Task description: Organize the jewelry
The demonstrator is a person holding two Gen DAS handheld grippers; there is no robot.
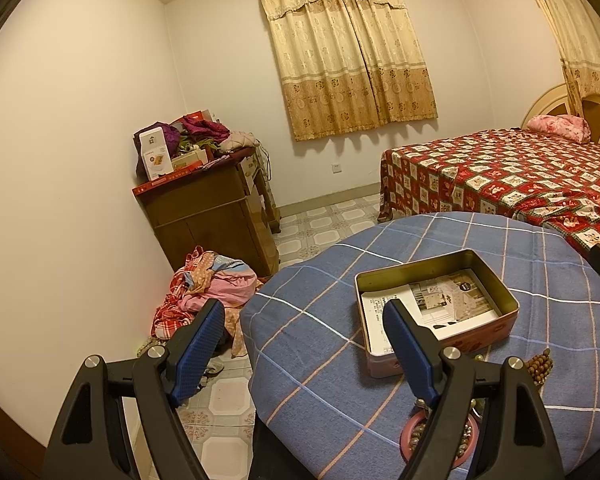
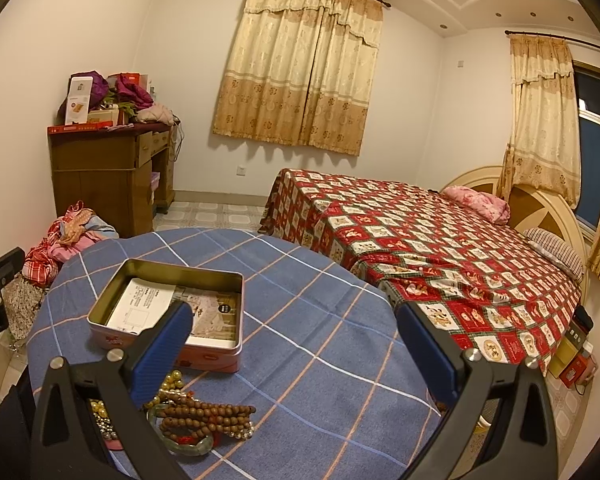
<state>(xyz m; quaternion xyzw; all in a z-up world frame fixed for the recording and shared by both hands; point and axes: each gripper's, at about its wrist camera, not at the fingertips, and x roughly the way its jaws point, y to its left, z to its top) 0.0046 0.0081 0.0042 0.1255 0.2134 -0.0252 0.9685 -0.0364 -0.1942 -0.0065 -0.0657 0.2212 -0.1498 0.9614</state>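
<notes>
both grippers hover over the counter point(image 2: 320, 320), a round top under a blue plaid cloth, nothing grasped yet. left gripper point(image 1: 304, 336) jaws wide open and empty, sitting lower centre of the left wrist view. right gripper point(image 2: 296, 344) jaws also wide open and empty, lower centre of the right wrist view.

jewelry pile sits lower left of the right wrist view: brown bead strand point(image 2: 204, 416) coiled on the cloth, green bangle point(image 2: 188, 446) just below and touching it, yellowish beads point(image 2: 172, 380) above, near the tin. more beads lie in a pink dish point(image 1: 440, 440) at the bottom of the left wrist view, partly hidden behind the jaw arm. open tin point(image 2: 172, 312) sits centre left of the right wrist view, just beyond the pile, with only a printed paper point(image 2: 180, 312) inside.

step in hand looks like the first pick, task barely started. to do it well: drop the right gripper onto the brown bead strand, close across the bunched coils and not one loose loop, so it lifts as a clump. lift slow, the bangle may snag and drag. carry over the tin's near wall, release low inside on the paper. left gripper could steady the tin.
</notes>
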